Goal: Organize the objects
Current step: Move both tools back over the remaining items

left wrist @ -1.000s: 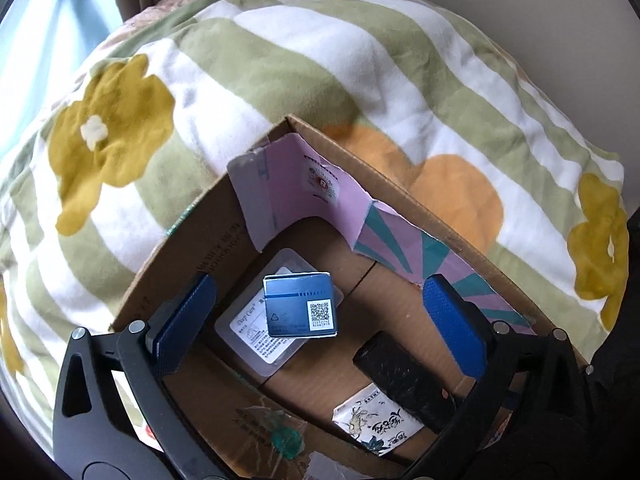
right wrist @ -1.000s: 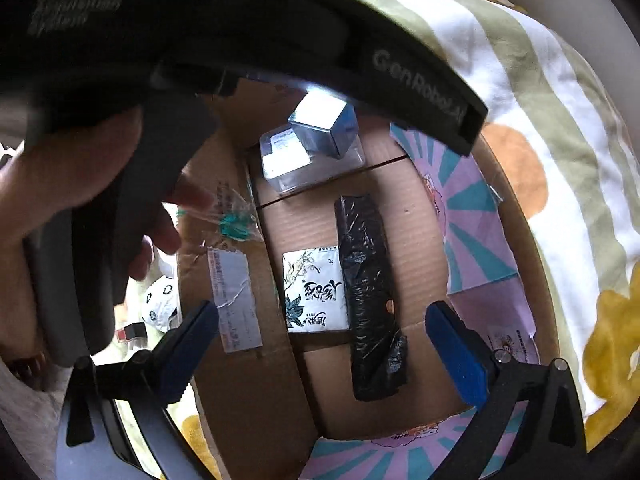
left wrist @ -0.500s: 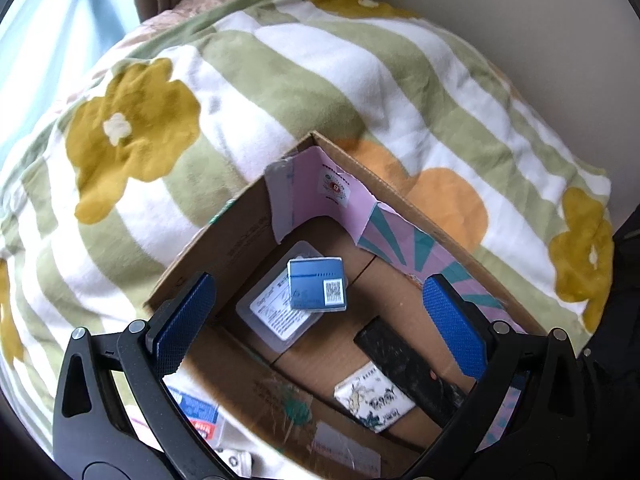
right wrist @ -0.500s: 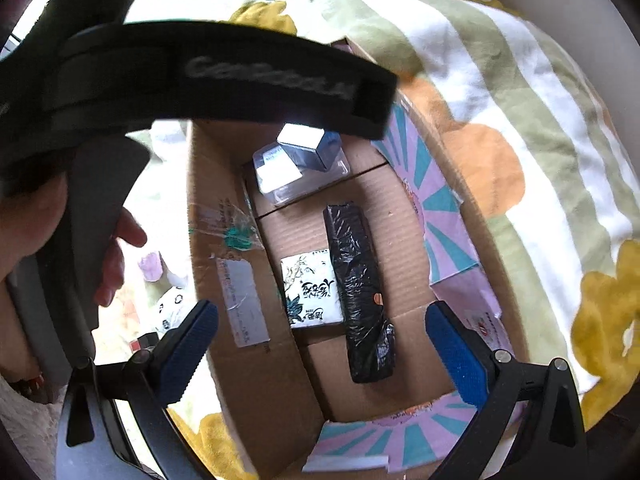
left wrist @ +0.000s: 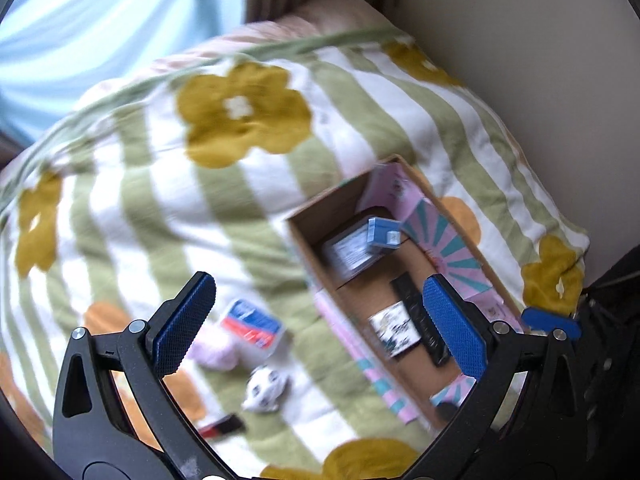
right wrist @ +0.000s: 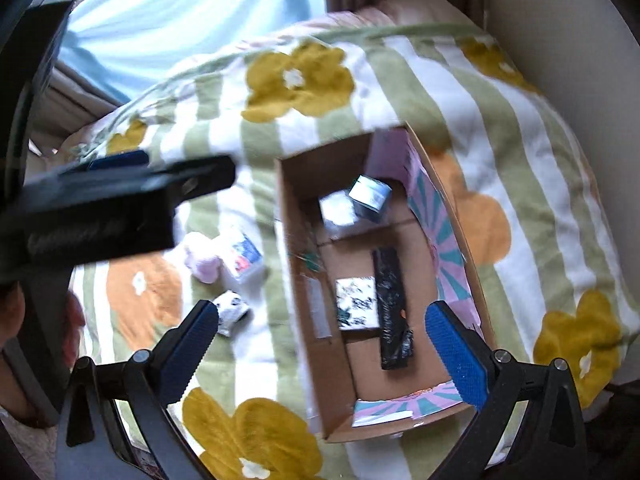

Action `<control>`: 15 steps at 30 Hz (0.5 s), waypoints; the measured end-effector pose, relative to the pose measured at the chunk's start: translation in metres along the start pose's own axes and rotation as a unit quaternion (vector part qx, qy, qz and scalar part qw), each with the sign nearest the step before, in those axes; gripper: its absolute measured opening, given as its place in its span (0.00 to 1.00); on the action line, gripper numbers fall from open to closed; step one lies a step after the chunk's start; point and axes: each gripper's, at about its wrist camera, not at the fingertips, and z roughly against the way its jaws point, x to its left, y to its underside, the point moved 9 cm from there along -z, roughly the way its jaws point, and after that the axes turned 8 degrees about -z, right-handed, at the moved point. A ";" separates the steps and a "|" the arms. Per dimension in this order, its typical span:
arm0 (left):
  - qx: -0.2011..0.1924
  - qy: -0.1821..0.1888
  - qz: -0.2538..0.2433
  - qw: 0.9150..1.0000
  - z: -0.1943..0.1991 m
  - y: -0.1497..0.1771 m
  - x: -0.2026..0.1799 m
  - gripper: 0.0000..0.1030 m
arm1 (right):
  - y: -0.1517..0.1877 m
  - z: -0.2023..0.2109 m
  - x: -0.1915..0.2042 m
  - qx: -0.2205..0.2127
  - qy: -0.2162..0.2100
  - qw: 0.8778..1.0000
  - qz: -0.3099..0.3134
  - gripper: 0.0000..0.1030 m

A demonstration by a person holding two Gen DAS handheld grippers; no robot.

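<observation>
Just a striped flowery blanket over the bed, pale blue curtain behind, beige wall alongside.

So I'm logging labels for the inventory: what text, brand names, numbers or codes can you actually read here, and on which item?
Nothing reads clearly; both views are motion-blurred.
Small blue box in the cardboard box: a square code patch, unreadable.
Flat clear packet under it: printed label, too blurred.
White patterned packet: dark markings, illegible.
Red and blue pack on the blanket: print illegible.
Left gripper body, in the right wrist view: raised lettering, too smeared.
</observation>
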 end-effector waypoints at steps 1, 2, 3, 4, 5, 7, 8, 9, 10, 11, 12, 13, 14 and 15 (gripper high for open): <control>-0.004 -0.003 0.010 1.000 0.011 0.006 0.009 1.00 | -0.001 0.006 0.006 -0.003 0.000 1.000 0.008 1.00; -0.011 -0.008 0.022 1.000 0.025 0.015 0.019 1.00 | -0.003 0.010 0.014 -0.007 0.001 1.000 0.019 1.00; -0.015 -0.013 0.028 0.999 0.034 0.021 0.026 1.00 | -0.003 0.017 0.023 -0.012 0.003 0.999 0.032 1.00; -0.020 -0.023 0.035 0.999 0.046 0.030 0.035 1.00 | -0.004 0.020 0.030 -0.015 0.003 0.999 0.040 1.00; -0.024 -0.032 0.040 0.998 0.055 0.036 0.042 1.00 | -0.003 0.020 0.034 -0.016 0.000 0.999 0.045 1.00; -0.037 -0.054 0.051 0.997 0.077 0.052 0.058 1.00 | -0.003 0.026 0.048 -0.024 -0.003 0.998 0.061 1.00; -0.046 -0.068 0.058 0.995 0.091 0.062 0.067 1.00 | -0.002 0.029 0.055 -0.031 -0.002 0.997 0.071 1.00; -0.052 -0.080 0.064 0.993 0.100 0.069 0.074 1.00 | -0.001 0.034 0.064 -0.037 -0.004 0.996 0.084 1.00; -0.056 -0.090 0.070 0.992 0.110 0.076 0.080 1.00 | 0.000 0.037 0.072 -0.038 -0.007 0.995 0.092 1.00; -0.061 -0.100 0.076 0.990 0.122 0.086 0.089 1.00 | 0.001 0.041 0.082 -0.039 -0.012 0.994 0.099 1.00; -0.064 -0.109 0.082 0.989 0.131 0.094 0.095 1.00 | 0.003 0.043 0.088 -0.039 -0.015 0.994 0.102 1.00; -0.067 -0.114 0.087 0.987 0.139 0.102 0.101 1.00 | 0.004 0.044 0.093 -0.039 -0.016 0.994 0.102 1.00; -0.070 -0.117 0.096 0.986 0.150 0.112 0.108 1.00 | 0.005 0.045 0.098 -0.037 -0.018 0.994 0.104 1.00; -0.072 -0.117 0.102 0.985 0.156 0.120 0.113 1.00 | 0.008 0.045 0.105 -0.033 -0.022 0.993 0.108 1.00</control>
